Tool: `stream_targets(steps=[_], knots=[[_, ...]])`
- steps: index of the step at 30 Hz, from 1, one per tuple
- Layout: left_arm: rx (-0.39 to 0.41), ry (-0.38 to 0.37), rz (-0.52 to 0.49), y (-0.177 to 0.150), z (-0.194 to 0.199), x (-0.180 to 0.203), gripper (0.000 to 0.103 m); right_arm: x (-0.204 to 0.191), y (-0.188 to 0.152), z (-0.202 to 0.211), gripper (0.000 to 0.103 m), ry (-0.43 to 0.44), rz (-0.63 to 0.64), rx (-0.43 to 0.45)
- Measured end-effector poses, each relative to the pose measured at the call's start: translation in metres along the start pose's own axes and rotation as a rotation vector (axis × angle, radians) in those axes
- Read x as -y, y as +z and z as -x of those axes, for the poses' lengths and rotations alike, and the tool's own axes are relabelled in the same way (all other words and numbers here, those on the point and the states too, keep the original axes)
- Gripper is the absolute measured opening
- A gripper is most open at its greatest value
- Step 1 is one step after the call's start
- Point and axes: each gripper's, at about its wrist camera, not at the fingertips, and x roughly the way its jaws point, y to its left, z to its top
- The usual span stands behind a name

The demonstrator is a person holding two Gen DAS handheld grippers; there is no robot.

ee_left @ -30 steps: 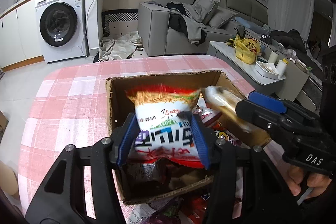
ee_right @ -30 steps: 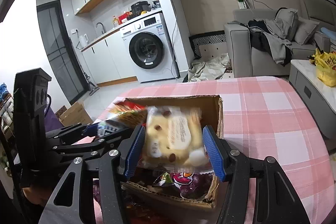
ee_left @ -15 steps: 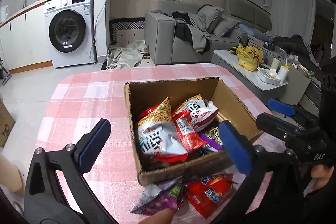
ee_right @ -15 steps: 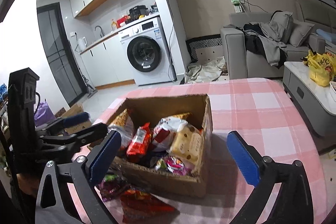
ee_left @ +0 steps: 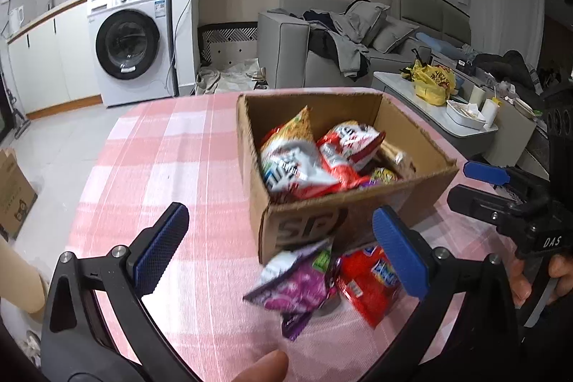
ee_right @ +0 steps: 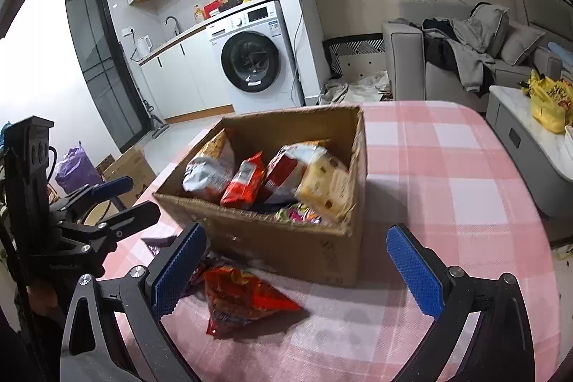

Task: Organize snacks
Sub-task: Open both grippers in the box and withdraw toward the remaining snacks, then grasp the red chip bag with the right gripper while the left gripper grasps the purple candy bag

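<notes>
— Where is the left gripper?

— Low in the left wrist view, its two black arms rising from the bottom corners. The jaws have just been opening and now stand wide apart, with nothing pressed between the blue pads.

— And the right gripper?

— The same in its own view: jaws just opened, spread wide, pads bare. It also shows at the right edge of the left wrist view, where a hand grips its handle.

— Anything else?

— A fingertip pokes in at the bottom centre of the left view.
</notes>
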Motion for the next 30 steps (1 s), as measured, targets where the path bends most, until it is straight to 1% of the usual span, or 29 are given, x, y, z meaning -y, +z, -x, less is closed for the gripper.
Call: stream_targets(steps=[2,3,5,9,12,15,19,23,30], knots=[[-0.014,-0.010,0.017,-0.008,0.000,-0.005,0.102,-0.003,-0.006,-0.004,0.103,0.012,0.004,-0.028],[-0.029,-0.012,0.020,-0.011,-0.002,-0.006,0.102,-0.005,-0.008,-0.004,0.103,0.018,0.010,-0.031],[-0.034,-0.002,0.022,-0.017,0.000,-0.011,0.102,-0.010,-0.014,-0.005,0.103,0.023,0.030,-0.027],[-0.049,0.000,0.051,-0.021,-0.002,-0.020,0.102,-0.022,-0.021,-0.014,0.103,0.025,0.076,-0.076],[-0.059,-0.010,0.068,-0.025,-0.003,-0.026,0.102,-0.028,-0.026,-0.019,0.103,0.028,0.094,-0.086],[-0.073,0.001,0.072,-0.030,-0.005,-0.027,0.102,-0.031,-0.029,-0.021,0.103,0.027,0.106,-0.102],[-0.096,-0.002,0.064,-0.037,-0.007,-0.023,0.102,-0.032,-0.030,-0.025,0.103,0.032,0.099,-0.125],[-0.105,0.014,0.045,-0.041,-0.013,-0.019,0.102,-0.033,-0.033,-0.031,0.103,0.028,0.093,-0.154],[-0.122,0.018,0.044,-0.043,-0.019,-0.018,0.102,-0.027,-0.036,-0.039,0.103,0.022,0.044,-0.196]])
